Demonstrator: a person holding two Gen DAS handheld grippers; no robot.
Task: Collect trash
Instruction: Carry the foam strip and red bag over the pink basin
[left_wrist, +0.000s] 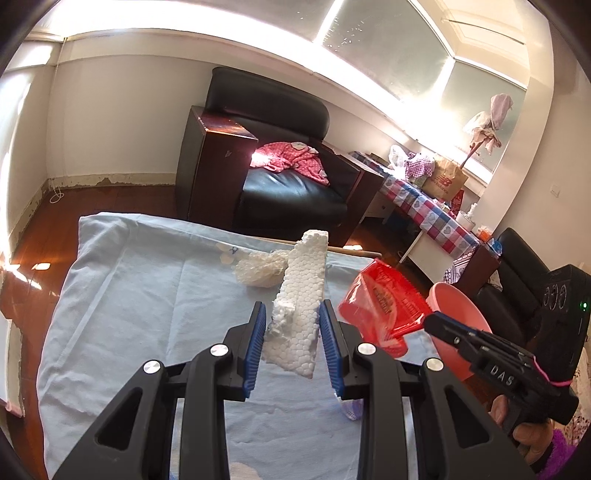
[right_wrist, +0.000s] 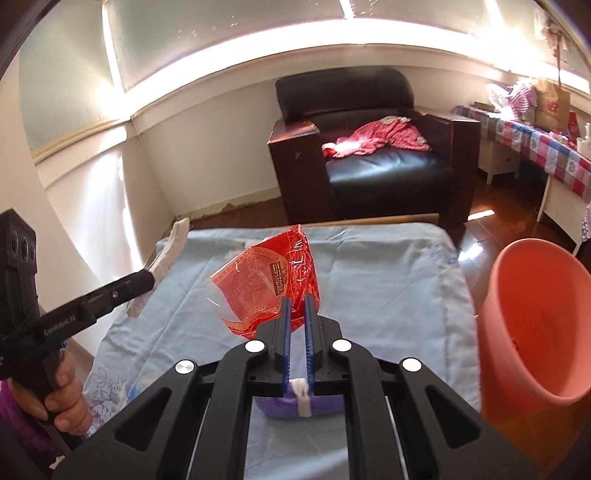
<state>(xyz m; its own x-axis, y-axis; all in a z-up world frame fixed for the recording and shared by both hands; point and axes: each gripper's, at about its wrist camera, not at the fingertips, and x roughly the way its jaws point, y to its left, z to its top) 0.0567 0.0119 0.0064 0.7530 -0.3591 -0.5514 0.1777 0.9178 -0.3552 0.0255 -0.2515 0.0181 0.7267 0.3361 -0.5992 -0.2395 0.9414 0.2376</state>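
Both tongs are clamped on trash above a surface draped in a pale blue sheet (right_wrist: 388, 280). Whether that surface is a bed or a worktop cannot be told from either view.

Beyond the tongs, across a strip of dark wooden floor, stands a black leather armchair (right_wrist: 373, 147) with a pink garment (right_wrist: 380, 138) lying on its seat. Far off to the right of it runs a side table under a checked cloth (right_wrist: 532, 140), with bags piled on top.

Just right of the right tongs (right_wrist: 298, 301), beside the sheet's edge, a salmon-pink plastic bucket (right_wrist: 535, 321) leans with its mouth toward the camera.

The left tongs (left_wrist: 291, 314) grip a long white slab of foam (left_wrist: 299, 295) between their blue pads (left_wrist: 258, 332); the slab stands up and away from the sheet, tilted forward past the tips. The right tongs have their blue pads drawn almost together on a crumpled red plastic wrapper (right_wrist: 273, 284), pinched by its lower edge and raised clear of the sheet, near the bucket as seen from the left wrist.

Ahead of the left tongs, behind the foam, a wad of clear crinkled plastic (left_wrist: 258, 267) lies on the sheet. Beneath the right tongs, close to the camera, sits a small purple item (right_wrist: 295, 404) with a white strip across it; what it is cannot be told. A hand (right_wrist: 62, 398) holds the left grip, another (left_wrist: 532, 439) the right.
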